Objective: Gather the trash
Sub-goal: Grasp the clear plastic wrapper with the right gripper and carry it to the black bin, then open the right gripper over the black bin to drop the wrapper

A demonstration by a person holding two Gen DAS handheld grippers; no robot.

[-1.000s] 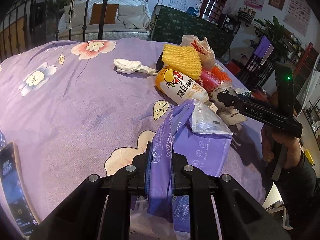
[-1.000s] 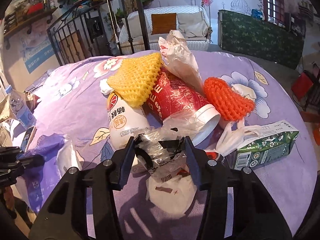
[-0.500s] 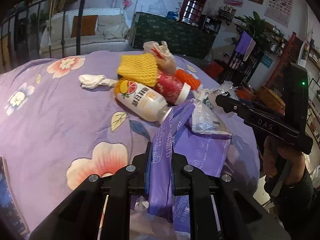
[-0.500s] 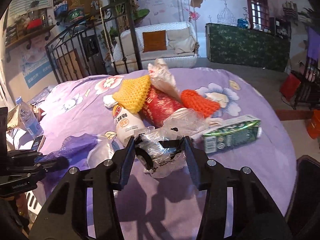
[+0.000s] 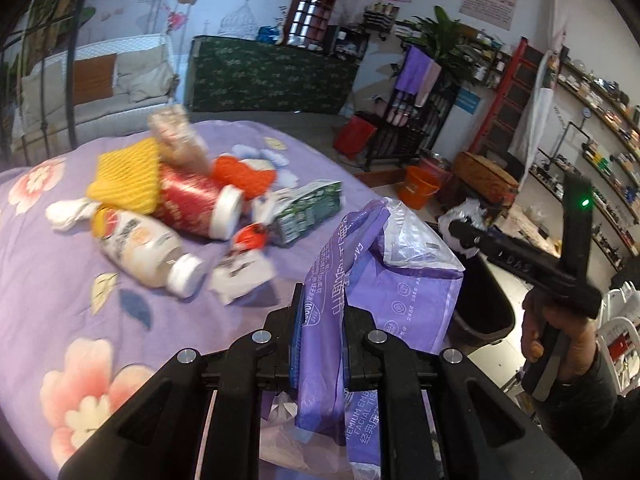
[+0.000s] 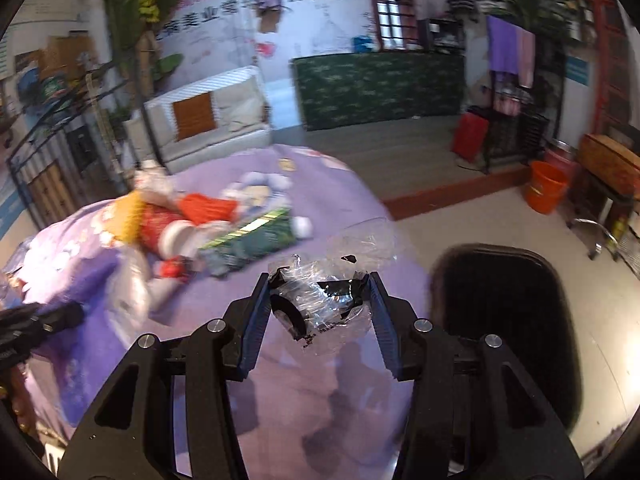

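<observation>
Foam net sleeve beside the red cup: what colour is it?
Yellow foam net sleeve; left wrist view shows it best.

Our left gripper (image 5: 320,322) sits clamped on a purple tissue wrapper (image 5: 352,280). Our right gripper (image 6: 318,300), at three o'clock of it and held in our right hand (image 5: 560,344), pinches crumpled clear plastic (image 6: 324,300) between its blue-padded fingers (image 6: 256,320).

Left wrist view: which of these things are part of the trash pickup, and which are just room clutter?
Job:
purple tissue wrapper, in left gripper
clear plastic wrap, in right gripper
black bin
drink bottle
red cup
green carton
yellow foam net

Lying about:
orange bucket
sofa
</observation>
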